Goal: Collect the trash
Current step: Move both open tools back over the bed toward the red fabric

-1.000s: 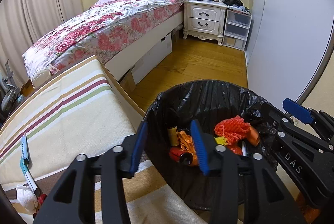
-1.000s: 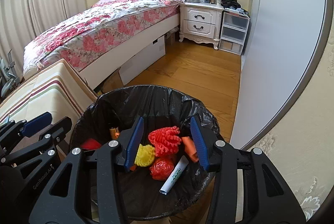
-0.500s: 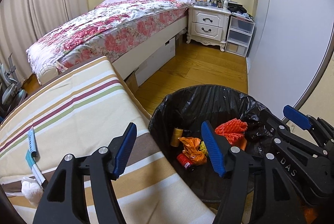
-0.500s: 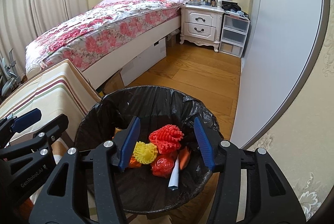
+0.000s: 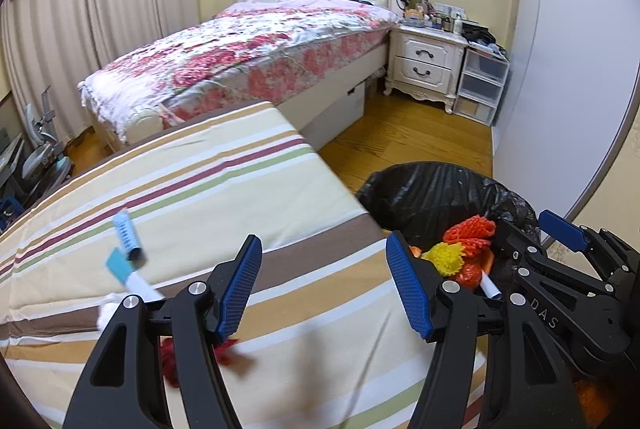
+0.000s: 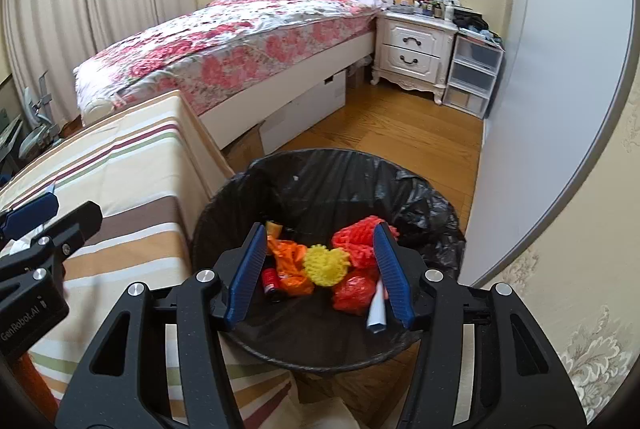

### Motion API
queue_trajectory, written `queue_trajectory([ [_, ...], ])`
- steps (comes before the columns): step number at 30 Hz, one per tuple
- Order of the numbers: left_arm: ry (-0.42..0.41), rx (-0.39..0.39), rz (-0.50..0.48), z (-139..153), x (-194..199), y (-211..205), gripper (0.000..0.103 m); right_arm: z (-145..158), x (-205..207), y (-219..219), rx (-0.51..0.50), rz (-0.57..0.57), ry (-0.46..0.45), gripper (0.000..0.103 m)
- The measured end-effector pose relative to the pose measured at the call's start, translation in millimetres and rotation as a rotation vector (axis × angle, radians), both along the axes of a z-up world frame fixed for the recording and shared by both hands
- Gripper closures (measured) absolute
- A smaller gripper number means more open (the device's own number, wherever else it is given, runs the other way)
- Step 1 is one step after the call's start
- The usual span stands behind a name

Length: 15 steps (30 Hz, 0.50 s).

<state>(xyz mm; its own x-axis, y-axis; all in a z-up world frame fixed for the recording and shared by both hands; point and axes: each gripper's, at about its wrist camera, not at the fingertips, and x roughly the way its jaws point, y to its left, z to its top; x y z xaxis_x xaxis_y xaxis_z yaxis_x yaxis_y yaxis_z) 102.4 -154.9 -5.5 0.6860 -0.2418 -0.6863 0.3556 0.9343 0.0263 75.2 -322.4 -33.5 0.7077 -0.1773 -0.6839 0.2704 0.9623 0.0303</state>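
Judging from the round bin lined with a black plastic bag (image 6: 420, 197), the task is well advanced: an orange crumpled wrapper (image 6: 290, 263), a yellow foam net (image 6: 326, 265), red foam nets (image 6: 360, 241) and a white paper roll (image 6: 376, 313) are already inside. On the striped cloth worktop (image 5: 224, 189), at ten o'clock from the left hand-held gripper (image 5: 324, 289), a blue-and-white tube (image 5: 128, 235), a white tissue wad (image 5: 106, 313) and a red scrap (image 5: 176, 361) are left. Both the left and the right hand-held gripper (image 6: 320, 269) are released and empty. The red scrap is half hidden and blurred.
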Motion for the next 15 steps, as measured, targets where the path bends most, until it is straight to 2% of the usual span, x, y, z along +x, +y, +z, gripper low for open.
queue_trajectory([
  [7,-0.01,-0.014,0.09,6,-7,51,0.04,9,3,39,0.003,0.09,-0.01,0.049],
  [15,0.001,-0.011,0.226,-3,-17,120,0.04,6,3,92,0.0,0.219,0.015,0.049],
])
